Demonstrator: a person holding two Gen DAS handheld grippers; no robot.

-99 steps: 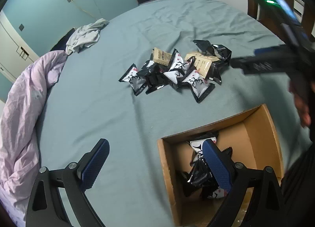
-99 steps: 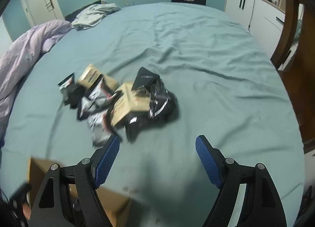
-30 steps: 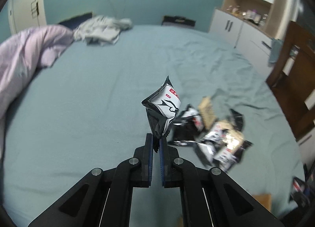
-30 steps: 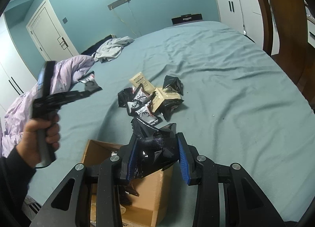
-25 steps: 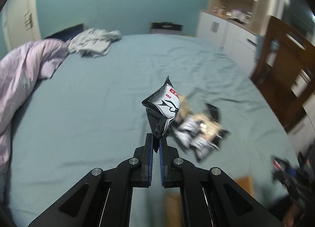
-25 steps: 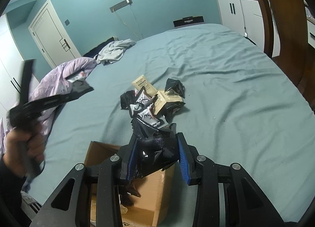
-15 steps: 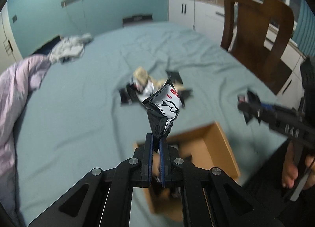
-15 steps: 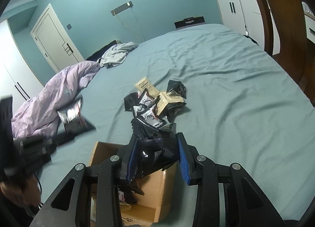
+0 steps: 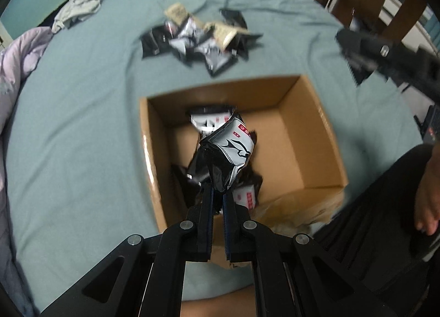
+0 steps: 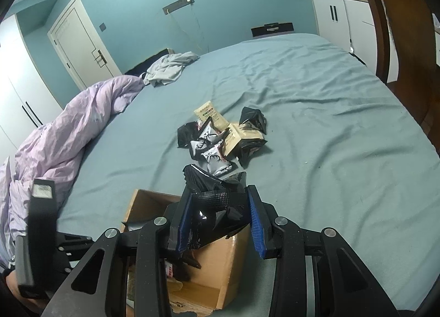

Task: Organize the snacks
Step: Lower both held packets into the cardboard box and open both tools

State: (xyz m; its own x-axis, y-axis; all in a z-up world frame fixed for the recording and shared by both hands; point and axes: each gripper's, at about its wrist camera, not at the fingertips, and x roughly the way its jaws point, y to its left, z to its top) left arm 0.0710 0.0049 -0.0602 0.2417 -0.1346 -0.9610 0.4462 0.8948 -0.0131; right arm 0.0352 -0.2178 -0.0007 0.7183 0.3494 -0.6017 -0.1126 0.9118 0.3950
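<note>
Left tongs (image 9: 217, 201), pinching a packet (image 9: 228, 157), now hang over the box (image 9: 310, 135) instead of the bed; release is next. Right tongs (image 10: 220, 220) grip a black packet (image 10: 217, 204) beside it.

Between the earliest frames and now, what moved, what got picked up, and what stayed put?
Both grippers, open then, now each pinch a packet: left gripper holds a black-and-white packet over the cardboard box; right gripper a black packet. The box stayed put.

A home bedroom: wide bed (image 10: 316, 113), crumpled purple duvet (image 10: 63, 135), white wardrobes (image 10: 19, 91), door (image 10: 82, 42).
</note>
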